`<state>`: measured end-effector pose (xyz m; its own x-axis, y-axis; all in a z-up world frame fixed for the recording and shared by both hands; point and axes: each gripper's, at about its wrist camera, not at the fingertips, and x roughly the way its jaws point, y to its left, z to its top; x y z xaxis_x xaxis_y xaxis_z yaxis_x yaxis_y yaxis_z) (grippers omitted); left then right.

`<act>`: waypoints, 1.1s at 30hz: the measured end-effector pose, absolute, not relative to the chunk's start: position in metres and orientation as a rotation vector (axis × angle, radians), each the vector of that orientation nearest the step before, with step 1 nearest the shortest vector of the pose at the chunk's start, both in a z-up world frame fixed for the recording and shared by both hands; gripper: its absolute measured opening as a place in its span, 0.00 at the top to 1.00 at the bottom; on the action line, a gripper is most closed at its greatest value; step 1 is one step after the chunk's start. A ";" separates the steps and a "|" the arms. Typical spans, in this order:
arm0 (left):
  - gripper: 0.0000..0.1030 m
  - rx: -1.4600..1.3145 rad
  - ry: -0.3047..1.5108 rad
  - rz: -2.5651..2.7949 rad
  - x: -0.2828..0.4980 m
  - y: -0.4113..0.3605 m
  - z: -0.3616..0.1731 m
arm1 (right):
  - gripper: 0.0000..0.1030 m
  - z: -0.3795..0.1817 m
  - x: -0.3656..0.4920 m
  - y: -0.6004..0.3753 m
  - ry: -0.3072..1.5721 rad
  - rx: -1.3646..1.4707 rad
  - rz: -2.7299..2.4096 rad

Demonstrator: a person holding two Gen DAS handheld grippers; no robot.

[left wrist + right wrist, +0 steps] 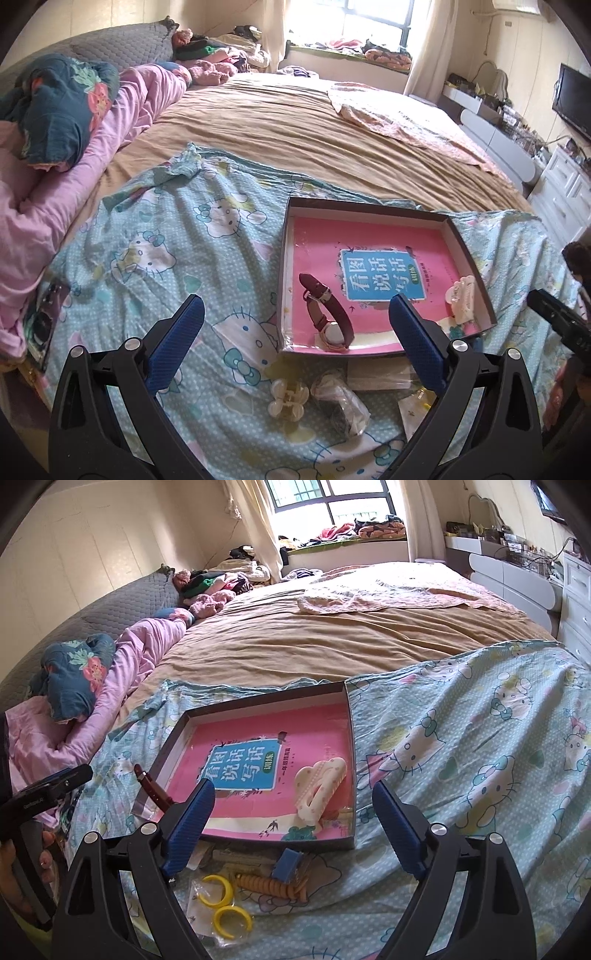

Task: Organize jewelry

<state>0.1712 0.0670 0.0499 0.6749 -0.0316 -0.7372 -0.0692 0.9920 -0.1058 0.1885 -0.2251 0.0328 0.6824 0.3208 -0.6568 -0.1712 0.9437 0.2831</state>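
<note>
A shallow dark-rimmed box (469, 251) (351, 734) with a pink printed floor lies on the bed. In it lie a maroon-strap watch (327, 314) (153, 788) and a cream hair claw (461, 299) (319, 788). Before the box lie a pale hair claw (288, 398), a plastic-wrapped dark item (341, 402), yellow hoop earrings in a bag (221, 901), an orange spiral hair tie (271, 884) and a blue block (288, 864). My left gripper (295, 310) is open and empty above the box's near edge. My right gripper (293, 797) is open and empty over the box's near part.
A Hello Kitty sheet (166, 251) (480, 746) covers the near bed, over a tan blanket (295, 133). Pink and floral bedding (55, 110) is heaped at left. A phone (48, 321) lies at the left edge. Drawers and a TV (572, 99) stand at right.
</note>
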 end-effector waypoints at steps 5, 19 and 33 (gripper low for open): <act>0.09 -0.119 0.821 0.025 0.158 0.067 0.052 | 0.16 0.035 0.180 -0.222 0.771 0.204 0.283; 0.09 -0.090 0.824 0.018 0.129 0.063 0.048 | 0.13 0.038 0.153 -0.205 0.769 0.159 0.316; 0.09 -0.096 0.848 -0.026 0.106 0.054 0.033 | 0.12 0.030 0.130 -0.197 0.797 0.126 0.339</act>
